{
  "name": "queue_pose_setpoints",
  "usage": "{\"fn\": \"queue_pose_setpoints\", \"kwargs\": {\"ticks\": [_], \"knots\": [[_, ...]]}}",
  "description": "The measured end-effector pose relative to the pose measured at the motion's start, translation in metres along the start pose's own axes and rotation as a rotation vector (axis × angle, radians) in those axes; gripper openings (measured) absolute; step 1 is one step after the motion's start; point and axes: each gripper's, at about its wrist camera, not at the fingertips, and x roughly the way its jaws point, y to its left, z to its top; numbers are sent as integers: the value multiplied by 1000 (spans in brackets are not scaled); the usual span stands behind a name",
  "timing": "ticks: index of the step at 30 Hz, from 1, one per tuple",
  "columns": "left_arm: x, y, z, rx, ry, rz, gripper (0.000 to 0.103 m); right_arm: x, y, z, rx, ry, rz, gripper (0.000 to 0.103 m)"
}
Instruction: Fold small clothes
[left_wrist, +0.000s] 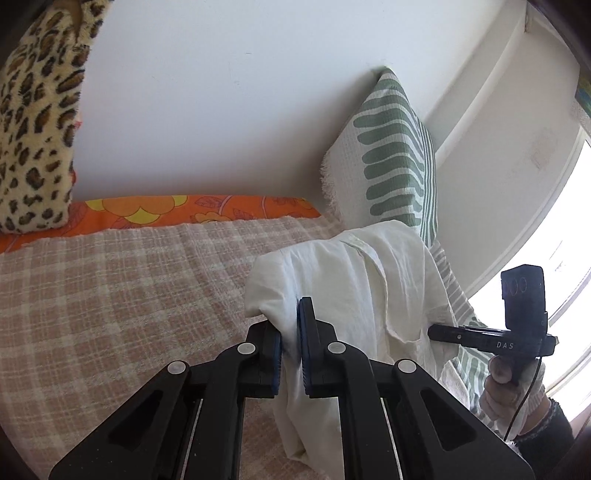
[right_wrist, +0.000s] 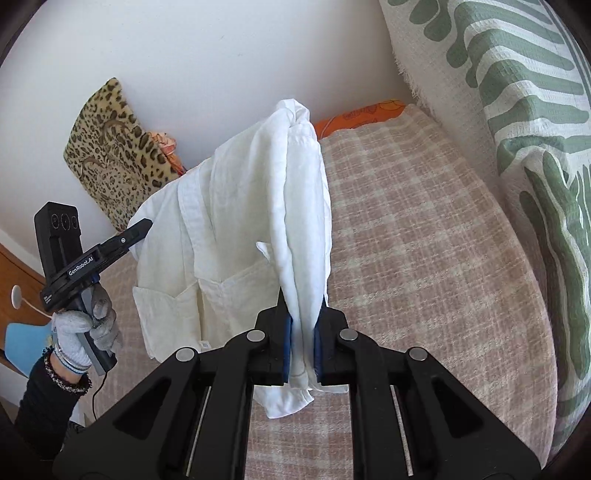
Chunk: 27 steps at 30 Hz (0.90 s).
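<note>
Left claw (left_wrist: 291, 343) clamped; right claw (right_wrist: 303, 339) clamped, both raised, seemingly level.

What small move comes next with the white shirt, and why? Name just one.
Probably draw the two grippers apart to spread the white shirt. The left gripper and right gripper both pinch it, and it hangs bunched above the checked blanket, too crumpled to lay flat.

My right gripper (left_wrist: 436, 329), seen from my left wrist camera, carries the white letters "DAS" on its black side. My left gripper (right_wrist: 142, 226), seen from my right wrist camera, reads "GenRobot.AI" along its body; the smaller print below that is too small to read.
</note>
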Motion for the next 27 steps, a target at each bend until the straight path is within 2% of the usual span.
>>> {"fn": "queue_pose_setpoints", "kwargs": {"ticks": [4, 5, 8, 11, 14, 16, 17, 18, 20, 21, 23, 25, 27], "knots": [[23, -25, -7, 150, -15, 154, 8, 28, -17, 3, -5, 35, -122, 11], [25, -28, -7, 171, -14, 189, 12, 34, -17, 2, -11, 45, -158, 15], [23, -37, -4, 217, -18, 242, 13, 39, -15, 2, -25, 35, -265, 27], [8, -43, -1, 240, -44, 240, 16, 27, -14, 3, -13, -15, -294, 38], [-13, -49, -3, 250, -66, 226, 16, 9, -2, -2, -18, -61, -295, 41], [-27, -54, -5, 258, -78, 222, 29, 0, 6, -7, -22, -83, -304, 41], [-35, -57, -6, 253, -85, 217, 41, -6, 10, -11, -17, -99, -314, 42], [-42, -59, -8, 252, -96, 207, 49, -12, 14, -14, -13, -113, -316, 42], [-54, -67, -11, 258, -114, 210, 54, -28, 24, -24, -6, -149, -325, 44], [-59, -71, -13, 265, -115, 204, 59, -35, 30, -29, -12, -169, -337, 47], [-72, -78, -19, 274, -123, 195, 64, -50, 45, -41, -35, -217, -376, 64], [-86, -84, -26, 284, -133, 191, 67, -63, 61, -53, -64, -268, -405, 71], [-99, -91, -33, 286, -139, 201, 81, -75, 76, -65, -90, -310, -435, 78]]}}
